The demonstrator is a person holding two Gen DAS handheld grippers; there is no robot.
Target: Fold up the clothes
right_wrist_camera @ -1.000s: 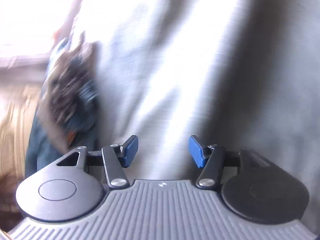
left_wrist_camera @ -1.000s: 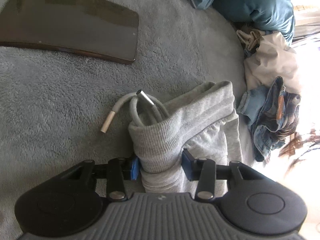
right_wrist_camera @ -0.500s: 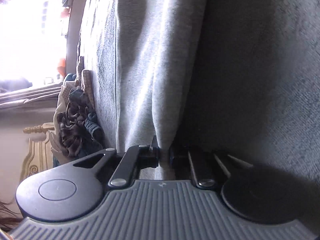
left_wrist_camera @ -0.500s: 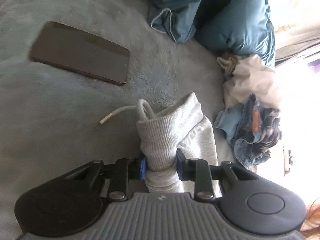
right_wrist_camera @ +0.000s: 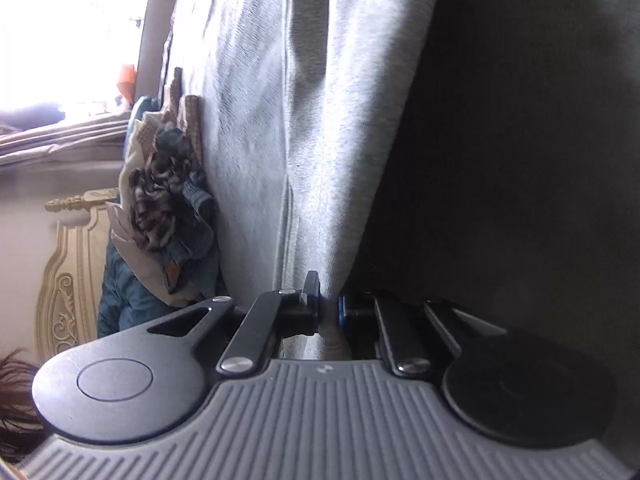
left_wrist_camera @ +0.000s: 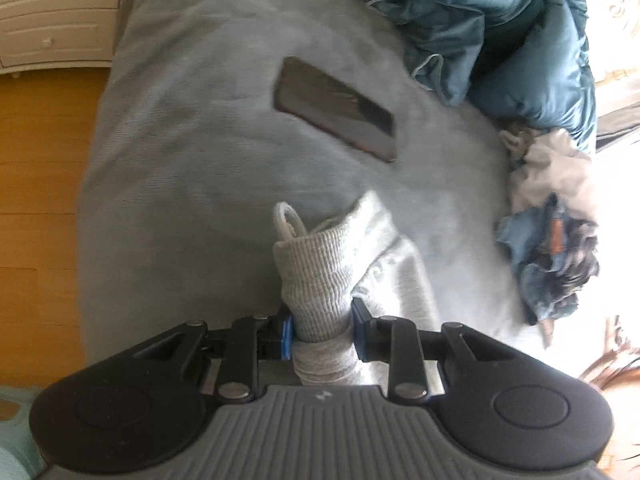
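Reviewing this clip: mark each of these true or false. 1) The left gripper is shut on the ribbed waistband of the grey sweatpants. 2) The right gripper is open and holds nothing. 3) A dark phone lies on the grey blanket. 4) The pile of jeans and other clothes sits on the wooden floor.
1) True: the left gripper pinches the grey sweatpants at the ribbed waistband.
2) False: the right gripper is shut on the sweatpants' fabric.
3) True: the phone lies flat on the blanket.
4) False: the pile of clothes lies on the blanket, near its edge.
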